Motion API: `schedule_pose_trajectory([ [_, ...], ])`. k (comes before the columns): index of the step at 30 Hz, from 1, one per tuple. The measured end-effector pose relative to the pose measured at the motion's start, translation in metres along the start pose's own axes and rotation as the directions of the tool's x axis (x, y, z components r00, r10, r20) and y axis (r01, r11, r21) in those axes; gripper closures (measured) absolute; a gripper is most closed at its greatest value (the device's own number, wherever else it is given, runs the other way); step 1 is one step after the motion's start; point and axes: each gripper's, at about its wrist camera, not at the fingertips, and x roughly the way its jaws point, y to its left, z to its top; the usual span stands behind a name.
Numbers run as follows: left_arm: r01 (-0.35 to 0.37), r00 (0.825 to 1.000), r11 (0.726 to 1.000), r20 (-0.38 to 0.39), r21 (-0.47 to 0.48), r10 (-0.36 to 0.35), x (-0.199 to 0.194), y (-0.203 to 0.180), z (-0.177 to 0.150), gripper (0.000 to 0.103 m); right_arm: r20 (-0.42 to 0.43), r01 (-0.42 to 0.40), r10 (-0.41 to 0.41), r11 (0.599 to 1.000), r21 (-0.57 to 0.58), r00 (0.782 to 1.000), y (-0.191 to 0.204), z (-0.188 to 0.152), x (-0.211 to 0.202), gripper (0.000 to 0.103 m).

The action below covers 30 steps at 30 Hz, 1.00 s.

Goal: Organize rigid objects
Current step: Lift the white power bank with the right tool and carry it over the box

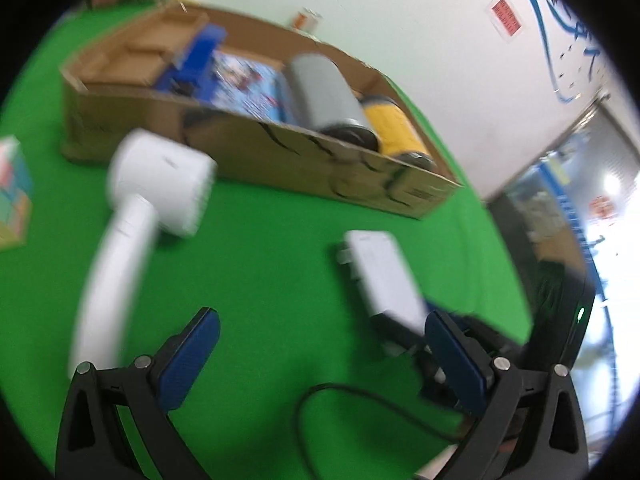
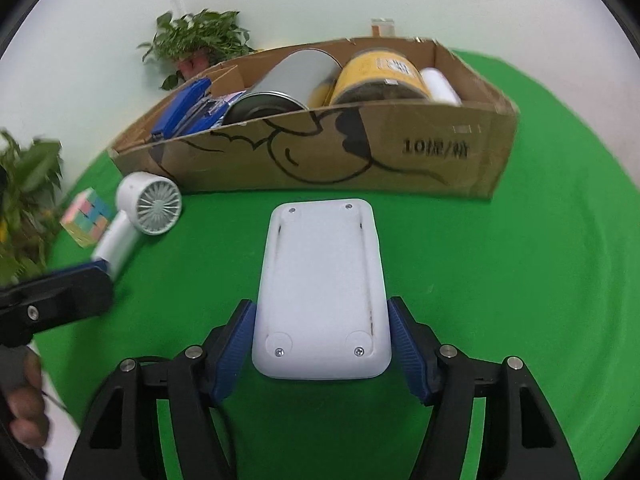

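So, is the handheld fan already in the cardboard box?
No, the white handheld fan lies on the green cloth outside the cardboard box.

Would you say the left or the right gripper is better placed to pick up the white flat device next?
Right: the right gripper already straddles the white flat device; the left gripper hangs open beside it.

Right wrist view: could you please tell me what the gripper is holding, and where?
The white power adapter, pinched across its two long sides near the end closest to the camera.

Light: bright, even, soft shadows on the desk [image 2: 500,240].
Left view: motion-blurred throughout; window glare at 3 o'clock.
Right view: sharper.
Edges: fisheye-bent, black corners.
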Motion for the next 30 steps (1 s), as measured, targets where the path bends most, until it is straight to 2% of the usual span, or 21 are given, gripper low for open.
schedule_pose_trajectory([
  [3, 0.104, 0.992, 0.995, -0.075, -0.002, -0.104, 0.015, -0.008, -0.005, 0.003, -0.011, -0.039, 0.039, 0.999, 0.032, 0.999, 0.009, -0.016, -0.008, 0.039],
  [6, 0.179, 0.97, 0.984, -0.162, -0.015, -0.179, 0.033, -0.017, -0.011, 0.011, -0.021, -0.093, 0.095, 0.991, 0.095, 0.995, 0.011, -0.024, -0.008, 0.039],
  [10, 0.211, 0.953, 0.975, -0.207, -0.077, -0.222, 0.05, -0.015, -0.015, 0.031, -0.028, -0.115, 0.119, 0.985, 0.127, 0.992, 0.011, -0.031, -0.012, 0.039],
  [11, 0.213, 0.952, 0.973, -0.205, -0.087, -0.227, 0.051, -0.014, -0.015, 0.04, -0.032, -0.113, 0.118, 0.986, 0.126, 0.992, 0.011, -0.031, -0.012, 0.039],
  [13, 0.203, 0.954, 0.976, -0.209, -0.076, -0.215, 0.053, -0.014, -0.015, 0.05, -0.032, -0.107, 0.112, 0.987, 0.116, 0.993, 0.014, -0.03, -0.01, 0.039],
  [16, 0.215, 0.949, 0.975, -0.225, -0.055, -0.222, 0.055, -0.018, -0.016, 0.06, -0.042, -0.096, 0.1, 0.992, 0.083, 0.994, 0.024, -0.03, -0.007, 0.038],
  [20, 0.198, 0.953, 0.979, -0.227, -0.044, -0.203, 0.057, -0.018, -0.014, 0.065, -0.039, -0.074, 0.075, 0.996, 0.045, 0.996, 0.031, -0.031, -0.005, 0.039],
  [26, 0.176, 0.96, 0.984, -0.223, 0.002, -0.171, 0.054, -0.021, -0.007, 0.073, -0.044, -0.091, 0.094, 0.994, 0.062, 0.995, 0.029, -0.028, -0.004, 0.039],
  [30, 0.17, 0.967, 0.985, -0.199, 0.023, -0.162, 0.045, -0.02, -0.003, 0.073, -0.023, -0.104, 0.106, 0.992, 0.066, 0.994, 0.03, -0.025, -0.005, 0.039],
])
